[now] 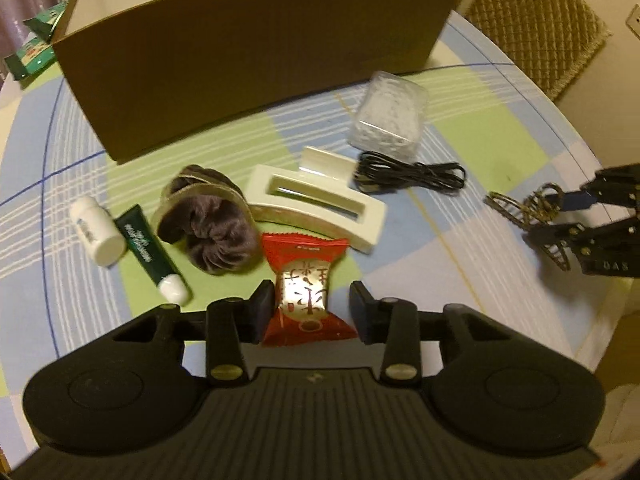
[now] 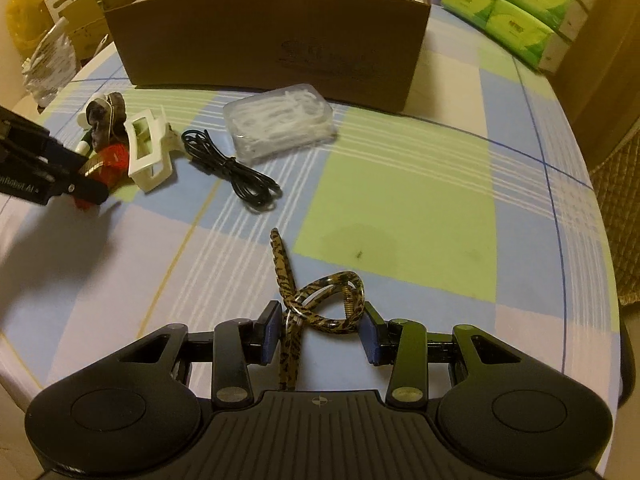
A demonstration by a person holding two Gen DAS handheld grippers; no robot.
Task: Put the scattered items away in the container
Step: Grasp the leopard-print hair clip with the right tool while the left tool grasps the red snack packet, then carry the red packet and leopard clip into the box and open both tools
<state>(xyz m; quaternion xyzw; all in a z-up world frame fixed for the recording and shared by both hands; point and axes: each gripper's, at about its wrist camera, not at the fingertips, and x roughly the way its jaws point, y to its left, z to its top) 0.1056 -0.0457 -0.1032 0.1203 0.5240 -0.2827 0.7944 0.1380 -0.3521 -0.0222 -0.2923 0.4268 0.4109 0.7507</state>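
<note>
Red candy (image 1: 306, 292) sits between the left tool's (image 1: 312, 308) pads, not squeezed yet; light, crinkly, pinch its fat middle. Right tool (image 2: 320, 330) grips the spotted hair clip (image 2: 320, 304).

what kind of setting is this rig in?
Most likely a home, at a dining or living-room table. A checked tablecloth covers the round table, stacked green tissue packs sit at its far edge, and a quilted chair cushion stands behind it.
</note>
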